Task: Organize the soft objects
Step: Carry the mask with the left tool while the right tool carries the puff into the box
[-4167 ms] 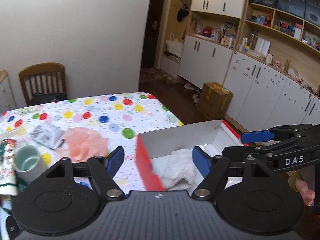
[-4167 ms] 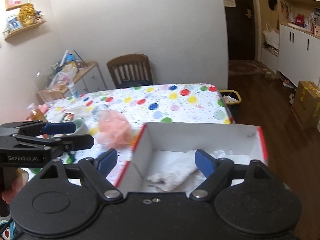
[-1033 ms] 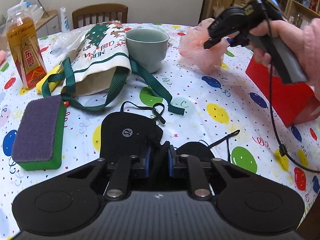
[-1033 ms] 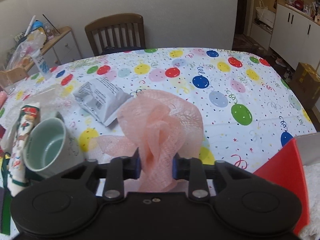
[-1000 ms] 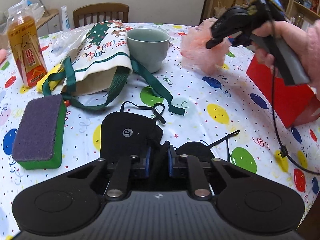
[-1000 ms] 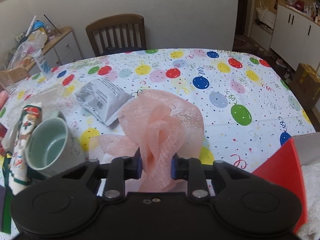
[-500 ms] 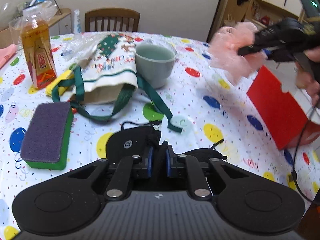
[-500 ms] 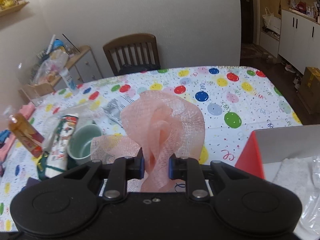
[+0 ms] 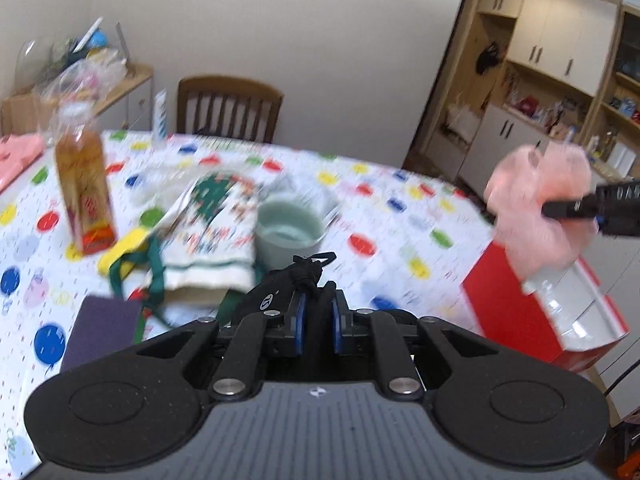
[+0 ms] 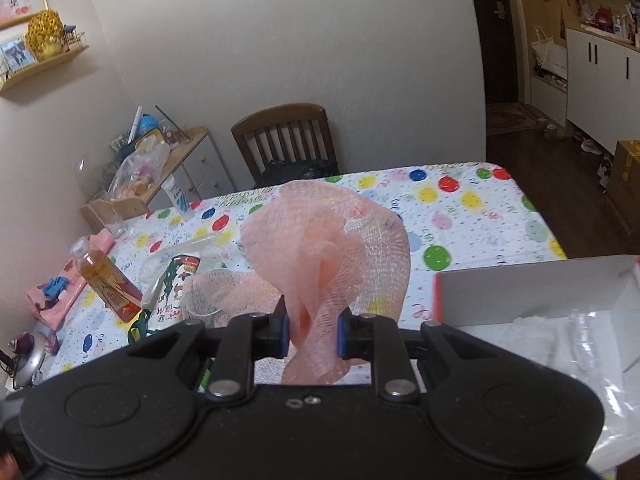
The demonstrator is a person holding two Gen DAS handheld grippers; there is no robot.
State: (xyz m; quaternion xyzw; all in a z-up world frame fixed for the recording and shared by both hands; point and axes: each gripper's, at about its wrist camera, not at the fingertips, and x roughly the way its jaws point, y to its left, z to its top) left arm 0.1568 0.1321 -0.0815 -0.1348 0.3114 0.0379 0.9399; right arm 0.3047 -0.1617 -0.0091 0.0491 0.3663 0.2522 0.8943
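The worktop (image 9: pixel 400 216), in its spotted cloth, carries the red box (image 9: pixel 516 304) at its right edge, and the coming move turns on that box: it lies right of and below the right claw (image 10: pixel 312 336), which is the nearer of the 2, so the carry runs rightward and then down into the opening. In the right wrist view the box's white wall (image 10: pixel 532 292) and a white towel (image 10: pixel 532 328) inside it sit low at the right, while the pink mesh sponge (image 10: pixel 328 264) stands up from the claw, its blue pads (image 10: pixel 283 336) clamped on the lower folds. From the left wrist view the sponge (image 9: pixel 540 204) hangs above the box's near corner, clear of the cloth. The left claw (image 9: pixel 316 320) is clamped on a black mask (image 9: pixel 280 292), lifted with its strap up. Compared with 0.5 s ago, the sponge has risen and drifted toward the box, more of the box interior shows, and the mask has left the cloth.
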